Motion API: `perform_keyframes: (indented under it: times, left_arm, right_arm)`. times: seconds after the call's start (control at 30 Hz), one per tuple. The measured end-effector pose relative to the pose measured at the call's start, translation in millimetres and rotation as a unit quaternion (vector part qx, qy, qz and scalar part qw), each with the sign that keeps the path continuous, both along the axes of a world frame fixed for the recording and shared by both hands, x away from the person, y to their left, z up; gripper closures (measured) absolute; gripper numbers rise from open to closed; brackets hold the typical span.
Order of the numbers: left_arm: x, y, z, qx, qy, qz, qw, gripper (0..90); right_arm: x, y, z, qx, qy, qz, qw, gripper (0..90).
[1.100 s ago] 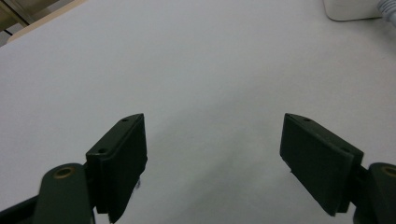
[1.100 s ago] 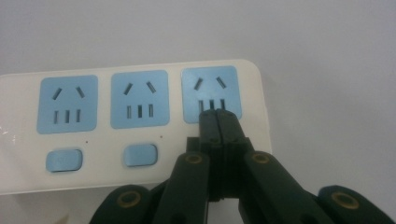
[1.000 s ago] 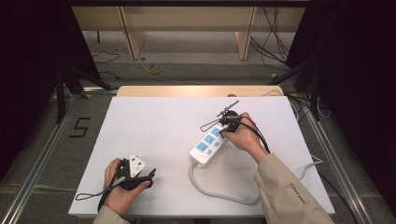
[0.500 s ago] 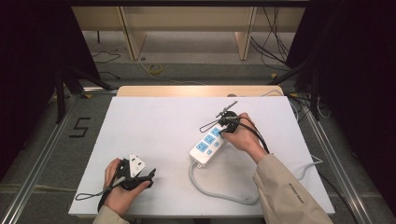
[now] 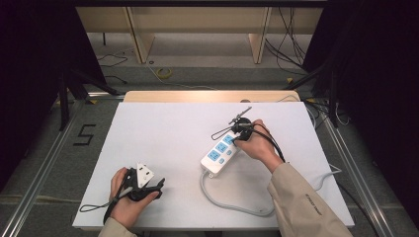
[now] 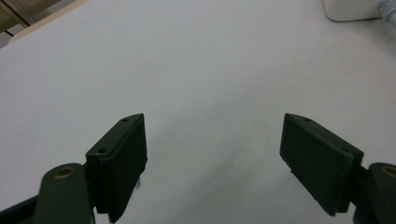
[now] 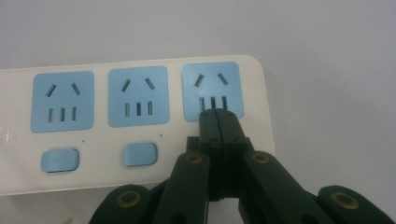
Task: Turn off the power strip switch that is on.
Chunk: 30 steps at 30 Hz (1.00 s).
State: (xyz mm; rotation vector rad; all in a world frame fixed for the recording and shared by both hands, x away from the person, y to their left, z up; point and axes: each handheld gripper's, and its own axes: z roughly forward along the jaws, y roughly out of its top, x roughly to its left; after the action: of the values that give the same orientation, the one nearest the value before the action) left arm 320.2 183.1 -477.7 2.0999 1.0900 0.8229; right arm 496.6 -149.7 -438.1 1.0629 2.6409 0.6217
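A white power strip (image 5: 217, 155) with blue sockets lies right of the table's middle, and its grey cable (image 5: 232, 206) loops toward the front edge. My right gripper (image 5: 237, 134) rests at the strip's far end, held by the person's right hand. In the right gripper view this gripper (image 7: 218, 115) is shut with nothing between its jaws. Its tips sit at the lower edge of the end socket (image 7: 212, 88) on the power strip (image 7: 140, 172). My left gripper (image 5: 157, 184) lies low near the front left of the table. Its jaws stand wide open over bare tabletop (image 6: 210, 84).
The white table (image 5: 163, 128) has a wooden strip along its far edge. A corner of the power strip (image 6: 350, 9) shows at the top right of the left gripper view. Two blue switches (image 7: 60, 160) sit below the sockets. Cables lie on the floor beyond the table.
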Motion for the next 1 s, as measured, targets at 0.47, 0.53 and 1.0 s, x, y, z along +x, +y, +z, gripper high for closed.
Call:
perform_keyframes:
  times: [0.47, 0.53, 1.0]
  left_arm:
    - [-0.4, 0.7, 0.3, 0.001, -0.001, -0.002, 1.0000, 22.6]
    - [0.1, 0.6, -0.2, -0.002, 0.001, 0.000, 1.0000, 22.6]
    - [0.6, 0.3, -0.5, -0.001, 0.001, 0.000, 1.0000, 22.6]
  right_arm:
    - [-2.4, 3.3, -0.9, -0.047, -0.032, -0.011, 0.9983, 90.0]
    - [-1.1, -0.7, -0.8, -0.031, -0.023, -0.017, 0.9991, 90.0]
    - [0.0, -0.8, 0.9, -0.015, -0.007, -0.006, 0.9998, 90.0]
